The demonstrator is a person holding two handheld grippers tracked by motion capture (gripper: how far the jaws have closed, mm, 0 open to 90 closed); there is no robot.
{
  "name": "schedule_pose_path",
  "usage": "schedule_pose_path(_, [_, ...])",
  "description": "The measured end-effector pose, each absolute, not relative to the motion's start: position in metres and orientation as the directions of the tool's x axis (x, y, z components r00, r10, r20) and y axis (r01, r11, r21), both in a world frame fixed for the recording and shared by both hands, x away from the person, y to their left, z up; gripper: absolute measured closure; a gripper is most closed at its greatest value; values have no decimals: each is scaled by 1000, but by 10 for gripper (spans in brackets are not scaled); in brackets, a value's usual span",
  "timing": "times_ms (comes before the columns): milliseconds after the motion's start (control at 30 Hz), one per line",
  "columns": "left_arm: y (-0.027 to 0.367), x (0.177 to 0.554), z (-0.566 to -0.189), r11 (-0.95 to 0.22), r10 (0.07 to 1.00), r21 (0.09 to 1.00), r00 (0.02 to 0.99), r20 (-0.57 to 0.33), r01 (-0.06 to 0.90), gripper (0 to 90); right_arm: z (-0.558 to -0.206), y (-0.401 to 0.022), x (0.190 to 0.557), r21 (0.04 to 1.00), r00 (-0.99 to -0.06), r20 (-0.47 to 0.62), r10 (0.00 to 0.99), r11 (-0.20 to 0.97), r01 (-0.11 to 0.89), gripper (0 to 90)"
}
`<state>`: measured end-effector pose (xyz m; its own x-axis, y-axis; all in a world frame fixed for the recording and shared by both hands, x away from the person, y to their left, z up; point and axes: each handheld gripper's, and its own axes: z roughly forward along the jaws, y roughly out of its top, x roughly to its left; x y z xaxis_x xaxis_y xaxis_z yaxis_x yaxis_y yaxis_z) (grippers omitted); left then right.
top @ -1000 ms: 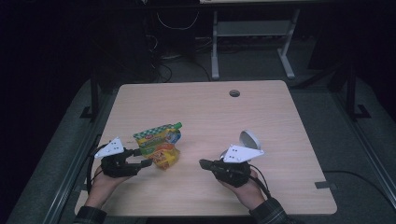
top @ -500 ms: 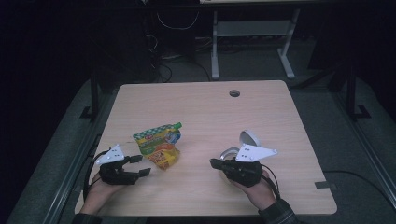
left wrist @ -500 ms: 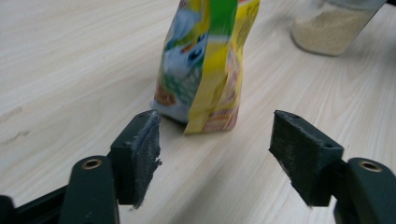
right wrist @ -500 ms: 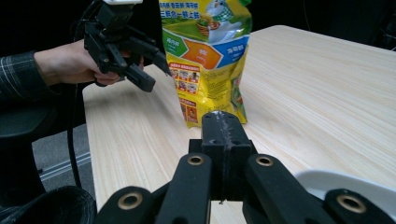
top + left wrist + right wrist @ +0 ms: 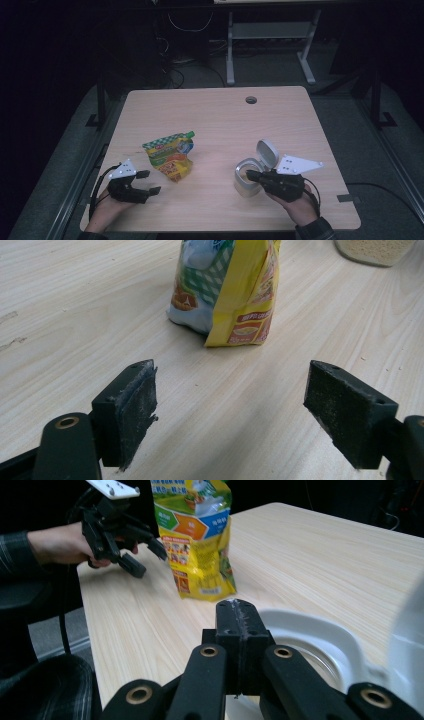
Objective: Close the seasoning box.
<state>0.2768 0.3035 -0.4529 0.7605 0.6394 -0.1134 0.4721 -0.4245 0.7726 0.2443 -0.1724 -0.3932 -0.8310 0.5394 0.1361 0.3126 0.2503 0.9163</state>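
The left gripper (image 5: 148, 182) has just been opening; its jaws stand spread with nothing between them, just short of the snack pouch (image 5: 170, 156). The pouch lies on the table (image 5: 215, 120), long axis slanting, its spout toward the far right. The right gripper (image 5: 250, 175), jaws pressed together, sits at the rim of the open-lidded jar (image 5: 246, 181).
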Motion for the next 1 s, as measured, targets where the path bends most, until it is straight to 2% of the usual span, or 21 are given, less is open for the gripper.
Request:
schedule_pose_path(333, [303, 278, -456, -438, 647, 760, 755, -105, 481, 182, -399, -218, 235, 906, -790, 127, 599, 255, 339, 898])
schedule_pose_path(600, [304, 279, -456, -440, 651, 759, 753, -99, 480, 182, -405, -253, 238, 899, -716, 142, 684, 214, 382, 898])
schedule_pose_path(800, [304, 280, -456, -444, 651, 756, 753, -97, 481, 182, -404, -251, 261, 900, -695, 153, 703, 191, 391, 899])
schedule_pose_path(1000, [303, 280, -456, -455, 645, 750, 758, -94, 480, 182, -398, -238, 272, 912, -712, 152, 686, 180, 368, 899])
